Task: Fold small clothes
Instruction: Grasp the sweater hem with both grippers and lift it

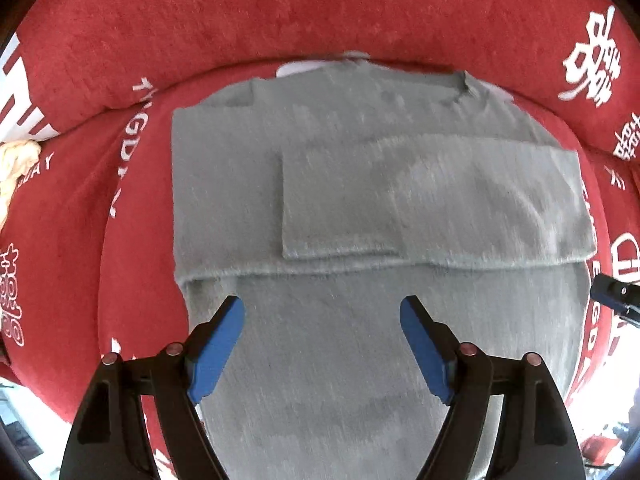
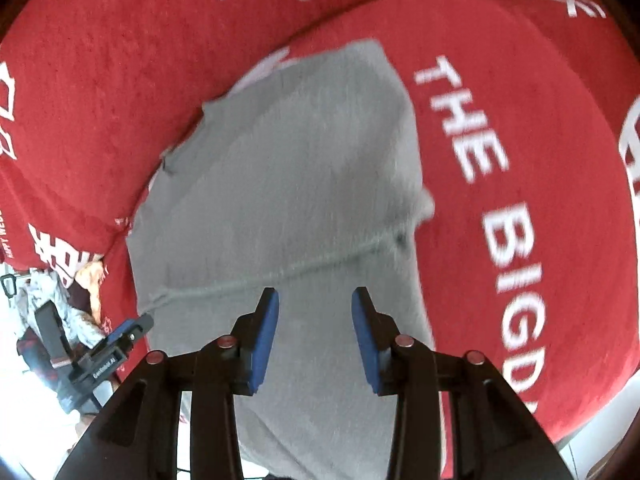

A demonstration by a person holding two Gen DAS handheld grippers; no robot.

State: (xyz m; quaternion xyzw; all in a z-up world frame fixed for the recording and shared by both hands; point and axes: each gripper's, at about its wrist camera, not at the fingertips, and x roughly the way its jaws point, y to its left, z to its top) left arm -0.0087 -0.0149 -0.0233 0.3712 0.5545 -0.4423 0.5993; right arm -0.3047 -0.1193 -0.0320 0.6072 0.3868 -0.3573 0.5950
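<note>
The left gripper (image 1: pixel 322 320) points down over a grey garment (image 1: pixel 360 184), its blue pads (image 1: pixel 218 344) spread wide with nothing between them; the cloth lies below the tips, and contact cannot be told. Ahead of the fingers the garment is spread flat on a red blanket (image 1: pixel 280 12) with white lettering (parts of words and characters show all around). Just beyond the tips a folded edge runs across the cloth, and past it a sleeve lies folded across the body, ending ahead of the left finger. The neckline sits at the far end, with a bit of white showing under it. Far off to the left of the gripper lies a cream-coloured bundle (image 1: pixel 16 164). No container shows in either view.

The right gripper (image 2: pixel 315 300) tilts down over the same garment, its jaws partly apart and empty. Off to its left the other gripper's finger tip hangs at the garment's edge. To the right of its fingers the blanket reads "THE BIGD".
</note>
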